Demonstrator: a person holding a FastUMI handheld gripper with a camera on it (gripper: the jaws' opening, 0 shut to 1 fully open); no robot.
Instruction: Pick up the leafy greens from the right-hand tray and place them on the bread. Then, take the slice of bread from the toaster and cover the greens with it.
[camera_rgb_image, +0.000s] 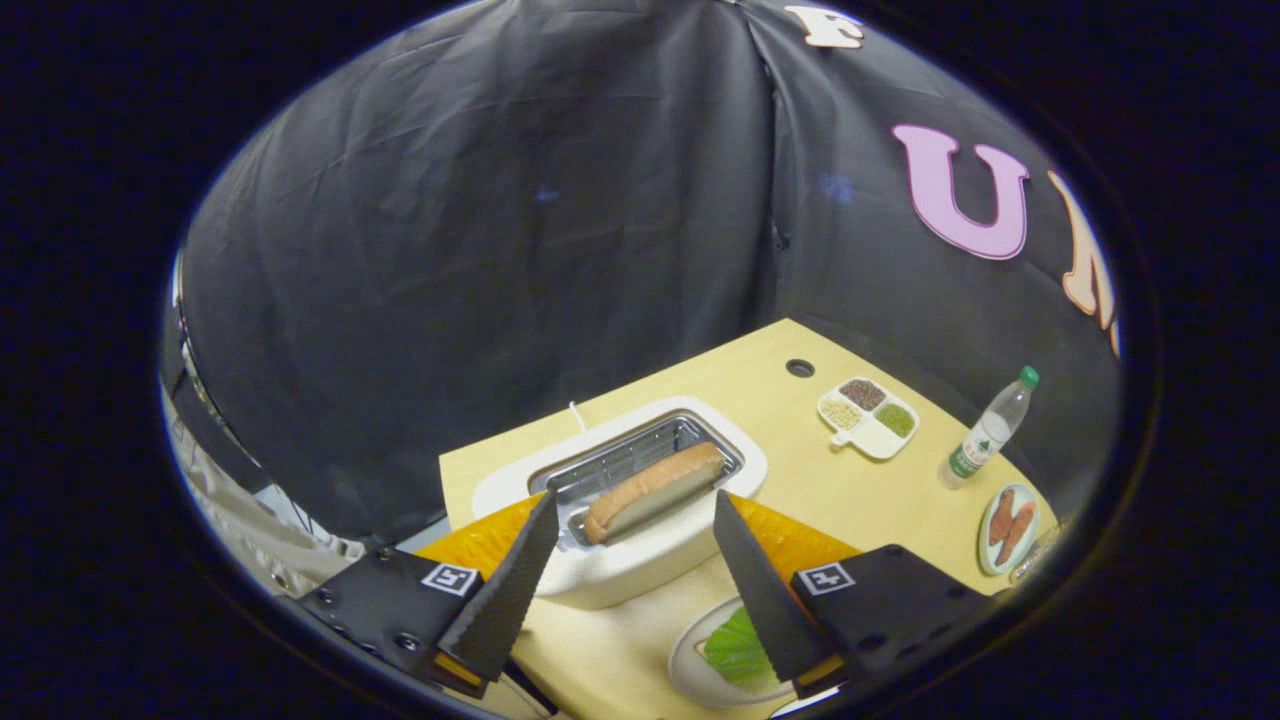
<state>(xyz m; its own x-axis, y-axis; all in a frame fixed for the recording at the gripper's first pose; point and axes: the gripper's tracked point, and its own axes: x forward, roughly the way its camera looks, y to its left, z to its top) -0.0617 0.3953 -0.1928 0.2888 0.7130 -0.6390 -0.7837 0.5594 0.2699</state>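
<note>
a: what is the biggest thing on view?

b: the light wooden table (800, 470), which carries everything else. it has a round hole near its far edge.

a: and next in size?

b: the white toaster (620, 560), just ahead of the fingers. its slot is a metal wire cage, and a slice of bread (655, 490) lies tilted in it, crust uppermost. something orange (790, 540) shows to either side of the toaster, behind the fingers; what it is cannot be told.

a: how is the gripper (635, 525) posed?

b: it hangs above the table and looks down at the toaster at an angle. its two fingers are spread wide, wider than the slice is long, and they hold nothing. the bread lies in the gap between the tips, a little beyond them, touched by neither. the hand that holds the gripper cannot be made out.

a: where are the greens?

b: a green leaf (738, 650) lies on a white plate (690, 665), nearer than the toaster and partly hidden under the right finger (765, 590). whether bread lies beneath the leaf cannot be told.

a: what about the smaller things?

b: well to the right, a clear water bottle (985, 435) with a green cap stands upright. left of it sits a white divided tray (868, 417) with grains or seeds in separate compartments. nearer than the bottle, a small plate (1008, 527) bears two reddish-brown pieces of food.
</note>
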